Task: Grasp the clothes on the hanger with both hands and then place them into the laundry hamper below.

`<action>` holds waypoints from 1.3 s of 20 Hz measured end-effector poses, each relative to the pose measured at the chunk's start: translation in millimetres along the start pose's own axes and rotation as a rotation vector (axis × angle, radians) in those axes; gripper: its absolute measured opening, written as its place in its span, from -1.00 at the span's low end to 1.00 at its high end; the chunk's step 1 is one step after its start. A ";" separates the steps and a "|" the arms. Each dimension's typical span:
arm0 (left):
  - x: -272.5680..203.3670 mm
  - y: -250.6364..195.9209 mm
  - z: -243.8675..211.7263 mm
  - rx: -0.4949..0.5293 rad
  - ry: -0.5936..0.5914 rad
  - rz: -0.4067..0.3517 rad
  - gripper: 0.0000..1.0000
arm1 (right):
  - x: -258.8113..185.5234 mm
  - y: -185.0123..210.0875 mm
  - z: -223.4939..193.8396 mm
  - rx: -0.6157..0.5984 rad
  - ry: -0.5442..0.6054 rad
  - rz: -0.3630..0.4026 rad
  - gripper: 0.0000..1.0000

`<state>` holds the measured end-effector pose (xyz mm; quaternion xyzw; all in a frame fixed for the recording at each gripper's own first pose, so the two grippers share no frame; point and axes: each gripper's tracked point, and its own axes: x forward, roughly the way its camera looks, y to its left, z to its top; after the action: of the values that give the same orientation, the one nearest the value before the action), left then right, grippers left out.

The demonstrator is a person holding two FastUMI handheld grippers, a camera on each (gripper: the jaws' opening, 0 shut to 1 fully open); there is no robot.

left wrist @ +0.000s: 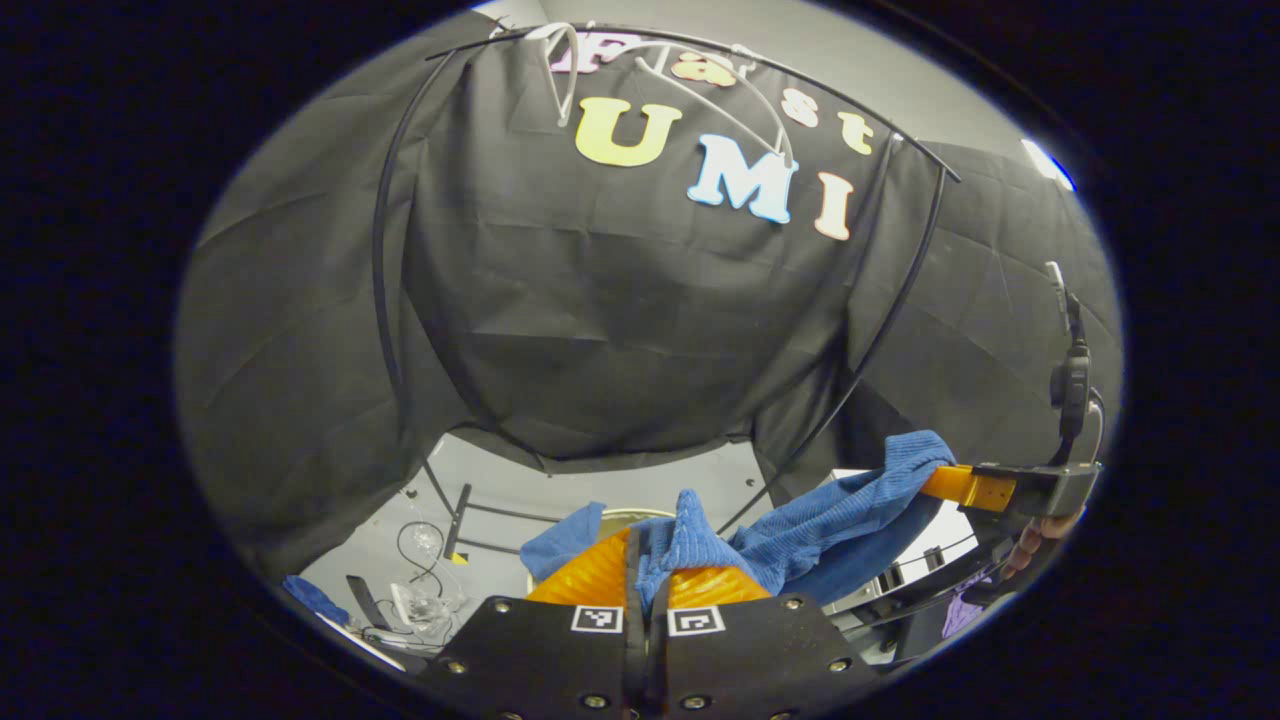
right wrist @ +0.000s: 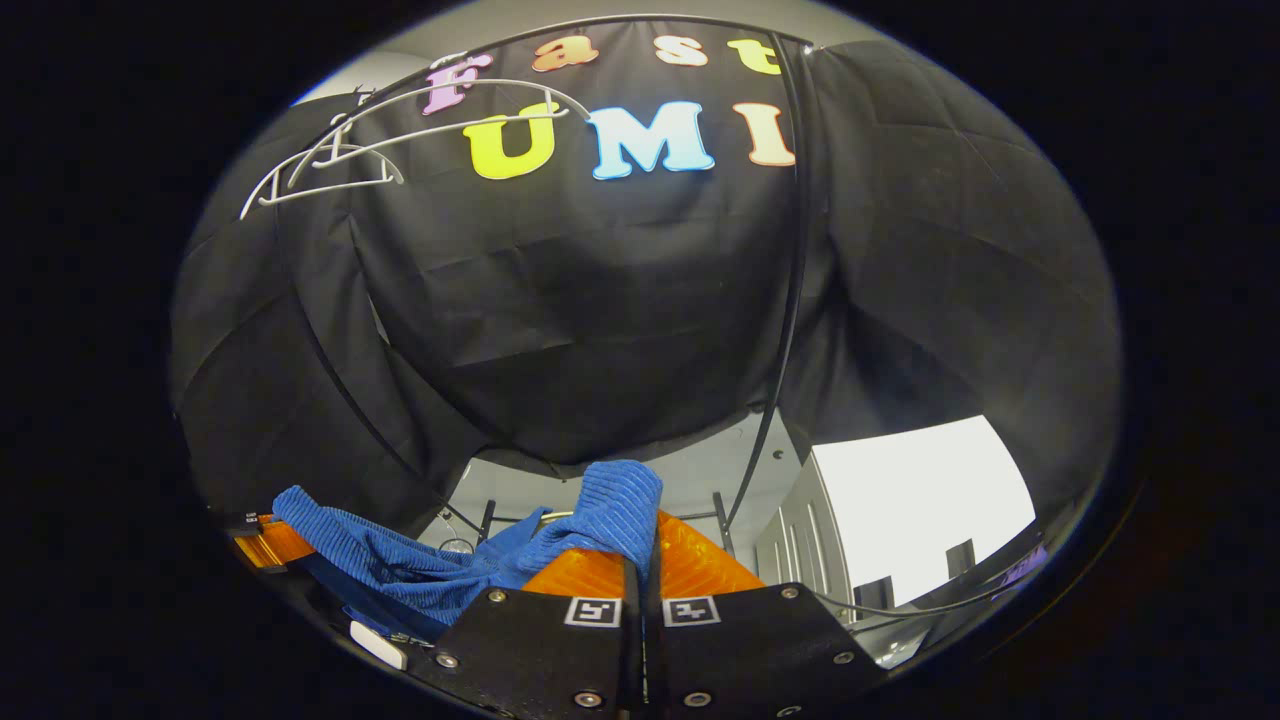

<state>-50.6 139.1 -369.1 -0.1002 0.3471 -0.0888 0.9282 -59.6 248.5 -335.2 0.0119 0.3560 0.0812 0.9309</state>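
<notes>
Both grippers have hold of the same blue garment (left wrist: 800, 525), a ribbed, towel-like cloth stretched between them. In the left gripper view, the left gripper (left wrist: 648, 580) has its orange jaws pressed together with a fold of the blue cloth bunched up between them and spilling over their tips. From there the cloth runs off to the right of those jaws to the right gripper (left wrist: 965, 487), whose orange fingers pinch its far corner, with a hand (left wrist: 1040, 530) just behind it.

In the right gripper view, the right gripper (right wrist: 640, 560) is likewise closed, its jaws clamped on a hump of the blue garment (right wrist: 420, 560) that rises above their tips. The cloth sags away to the left of those jaws toward the left gripper (right wrist: 265, 545), which grips its other end.

High above and beyond both pairs of jaws, a white hanger (left wrist: 680, 85) hangs bare on the black rail (left wrist: 800, 85) of the clothes rack, well apart from the garment. A pale rim shows just beyond the left jaws, partly hidden by cloth; I cannot tell what it belongs to.
</notes>
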 end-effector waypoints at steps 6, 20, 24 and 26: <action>38.2 8.1 -18.4 0.036 0.074 0.003 -0.91 | 23.7 20.2 -19.5 0.018 0.059 0.013 -0.96; 73.7 9.2 -28.3 -0.004 0.145 0.002 -0.82 | 32.4 38.8 -58.7 0.011 0.223 0.061 -0.75; 63.7 19.3 -26.8 -0.006 0.127 0.036 0.73 | 28.4 49.2 -66.3 0.005 0.235 0.091 0.63; 54.4 23.2 -30.2 -0.021 0.118 0.050 0.80 | 23.8 42.2 -65.7 -0.009 0.224 0.056 0.93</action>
<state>-28.0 145.0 -431.3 -0.0958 0.4046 -0.0677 0.9069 -91.8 291.6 -396.6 0.0084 0.4570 0.1098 0.8826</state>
